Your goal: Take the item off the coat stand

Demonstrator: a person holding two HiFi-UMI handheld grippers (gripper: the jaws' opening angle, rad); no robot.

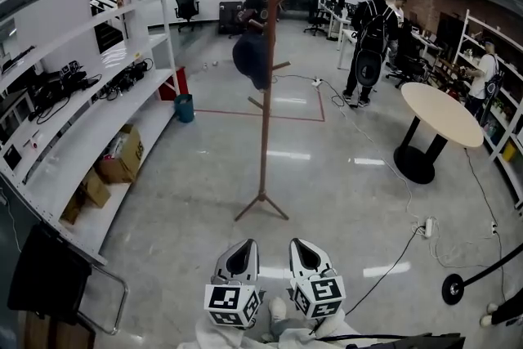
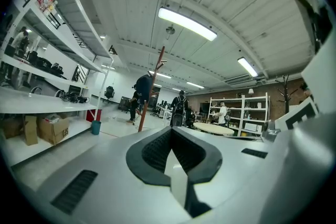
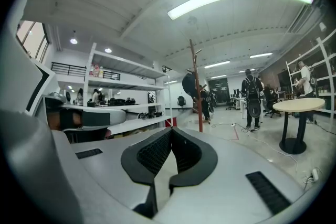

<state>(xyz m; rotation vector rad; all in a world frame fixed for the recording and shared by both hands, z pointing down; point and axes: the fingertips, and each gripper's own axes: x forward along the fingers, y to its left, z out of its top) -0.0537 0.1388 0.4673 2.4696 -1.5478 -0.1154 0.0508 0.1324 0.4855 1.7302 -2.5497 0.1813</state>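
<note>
A tall wooden coat stand (image 1: 267,94) rises from the grey floor straight ahead, a few steps away. A dark rounded item (image 1: 249,61), a bag or a garment, hangs from a peg on its left side at mid height. The stand (image 2: 153,86) and the dark item (image 2: 143,84) appear small and far off in the left gripper view. The right gripper view also shows the stand (image 3: 197,89) and the item (image 3: 189,83). My left gripper (image 1: 244,243) and right gripper (image 1: 297,242) are side by side low in the head view, both shut and empty, pointing at the stand.
White shelving (image 1: 82,106) with cables and cardboard boxes (image 1: 122,155) lines the left. A round table (image 1: 441,114) stands at the right. People (image 1: 372,37) stand beyond the coat stand. Cables and a power strip (image 1: 426,227) lie on the floor at the right. A black chair (image 1: 45,278) is near left.
</note>
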